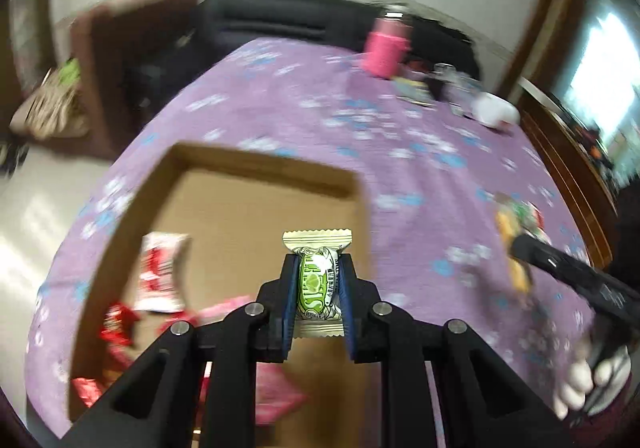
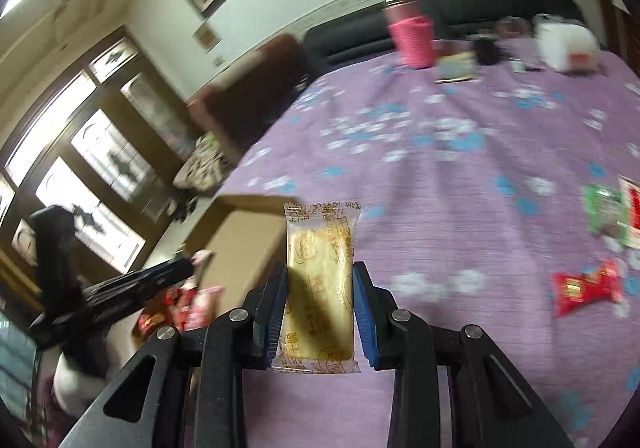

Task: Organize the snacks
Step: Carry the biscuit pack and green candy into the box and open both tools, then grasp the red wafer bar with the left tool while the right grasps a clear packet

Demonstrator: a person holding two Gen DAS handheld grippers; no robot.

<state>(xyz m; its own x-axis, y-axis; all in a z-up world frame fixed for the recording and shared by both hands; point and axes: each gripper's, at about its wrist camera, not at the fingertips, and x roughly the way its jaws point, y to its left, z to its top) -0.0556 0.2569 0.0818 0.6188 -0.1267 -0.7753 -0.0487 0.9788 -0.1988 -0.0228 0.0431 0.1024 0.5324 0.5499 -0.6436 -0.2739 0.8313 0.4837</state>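
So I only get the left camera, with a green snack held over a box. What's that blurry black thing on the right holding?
Observer: The right gripper is shut on a yellow snack, a flat pale-gold packet printed with writing.
Operator: Is it over the box too?
Observer: Not from what I see. It hangs over the purple cloth, with the box off to its left.
Operator: Any snacks left out there?
Observer: Yes, a red snack lies on the cloth to the right, with a green packet beyond it.
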